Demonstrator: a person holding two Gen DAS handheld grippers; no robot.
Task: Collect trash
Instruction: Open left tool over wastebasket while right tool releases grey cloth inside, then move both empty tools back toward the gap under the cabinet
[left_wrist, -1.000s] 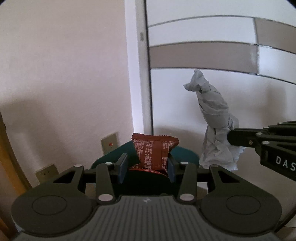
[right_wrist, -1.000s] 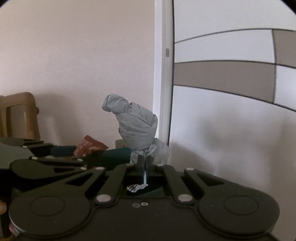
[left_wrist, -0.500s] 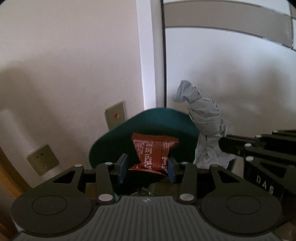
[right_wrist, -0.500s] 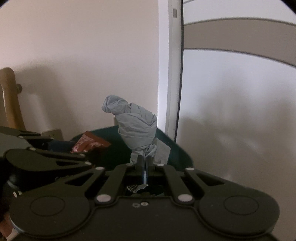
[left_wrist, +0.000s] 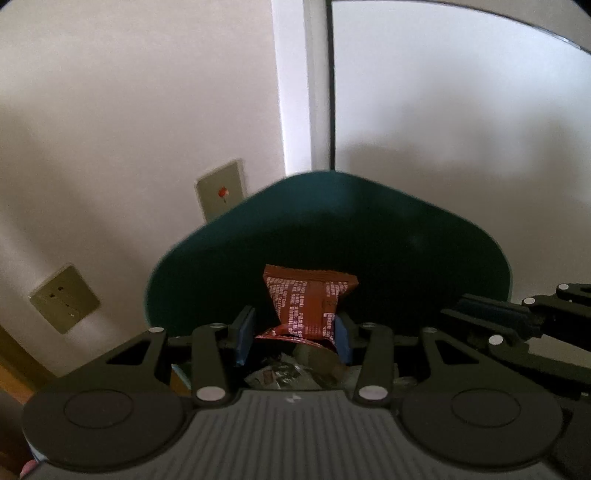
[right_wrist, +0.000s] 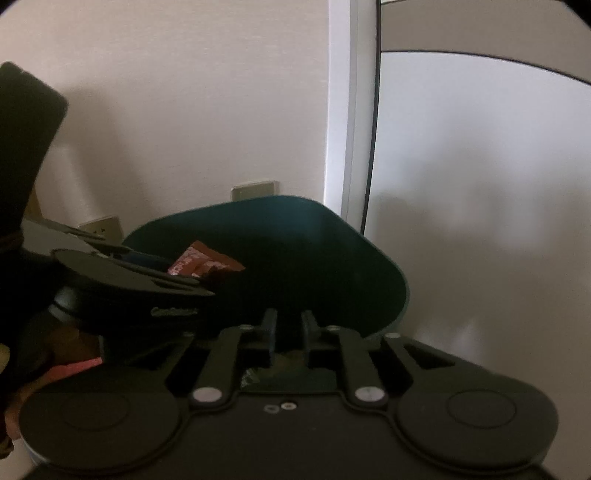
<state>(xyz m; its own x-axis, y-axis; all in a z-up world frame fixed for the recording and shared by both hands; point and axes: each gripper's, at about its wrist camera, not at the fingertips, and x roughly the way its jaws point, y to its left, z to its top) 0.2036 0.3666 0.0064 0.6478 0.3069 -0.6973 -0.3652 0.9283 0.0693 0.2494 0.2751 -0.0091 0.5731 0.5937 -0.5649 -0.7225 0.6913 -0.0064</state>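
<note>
Your crumpled grey tissue is gone from the right gripper, whose jaws are opening with nothing between them, and both tools now hang over the mouth of the dark green bin. Your left gripper is clenched on the red-brown snack wrapper, which stands upright above the fingers, directly over trash already lying inside. That hand is the one to act: the bin lies straight below, so simply letting go should drop it in.
</note>
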